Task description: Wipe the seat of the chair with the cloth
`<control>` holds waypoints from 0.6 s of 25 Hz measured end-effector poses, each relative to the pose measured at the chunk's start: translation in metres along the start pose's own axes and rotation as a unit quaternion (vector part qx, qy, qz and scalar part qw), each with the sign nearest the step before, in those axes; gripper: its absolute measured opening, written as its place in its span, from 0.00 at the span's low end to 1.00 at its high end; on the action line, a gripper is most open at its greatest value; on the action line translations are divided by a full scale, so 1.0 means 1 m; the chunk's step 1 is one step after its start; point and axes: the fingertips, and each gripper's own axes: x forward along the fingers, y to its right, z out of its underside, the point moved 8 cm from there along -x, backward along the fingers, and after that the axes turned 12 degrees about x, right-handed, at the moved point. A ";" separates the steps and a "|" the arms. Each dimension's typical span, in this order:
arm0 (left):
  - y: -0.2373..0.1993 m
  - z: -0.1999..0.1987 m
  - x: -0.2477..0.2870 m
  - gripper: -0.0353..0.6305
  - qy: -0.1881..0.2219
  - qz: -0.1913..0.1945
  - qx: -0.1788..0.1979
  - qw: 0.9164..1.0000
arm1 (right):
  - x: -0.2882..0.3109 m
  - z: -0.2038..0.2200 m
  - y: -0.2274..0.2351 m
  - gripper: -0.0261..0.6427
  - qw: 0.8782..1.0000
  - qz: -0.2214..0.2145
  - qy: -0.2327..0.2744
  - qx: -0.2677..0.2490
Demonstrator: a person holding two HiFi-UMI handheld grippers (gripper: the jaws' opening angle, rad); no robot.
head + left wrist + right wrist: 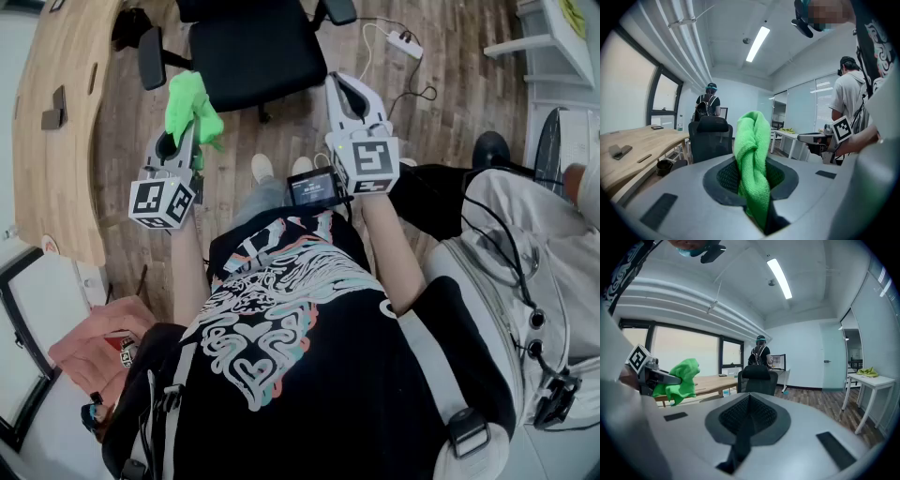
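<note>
A black office chair (253, 52) stands ahead of me, its seat bare. My left gripper (190, 120) is shut on a bright green cloth (190, 105), held in the air short of the seat's left front corner. In the left gripper view the green cloth (753, 164) bunches up between the jaws, with the chair (709, 138) behind it. My right gripper (345, 94) is shut with nothing in it and hovers by the seat's right front corner. The right gripper view shows the chair (757, 379) ahead and the green cloth (679, 379) at left.
A curved wooden desk (56, 122) runs along the left. A white power strip (405, 43) with cables lies on the wood floor at the right of the chair. White shelving (553, 42) stands at far right. Another person (707, 107) stands beyond the chair.
</note>
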 end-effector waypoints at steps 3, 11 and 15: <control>0.001 -0.003 0.004 0.16 -0.002 -0.002 0.006 1.000 | -0.001 0.003 0.005 0.04 1.000 -0.006 -0.001 0.000; -0.002 -0.007 0.008 0.16 0.000 -0.010 0.011 1.000 | -0.005 0.005 0.011 0.04 1.000 -0.005 0.004 -0.013; 0.001 -0.008 0.009 0.16 -0.001 -0.010 0.011 1.000 | -0.008 0.004 0.017 0.04 1.000 0.007 0.015 -0.004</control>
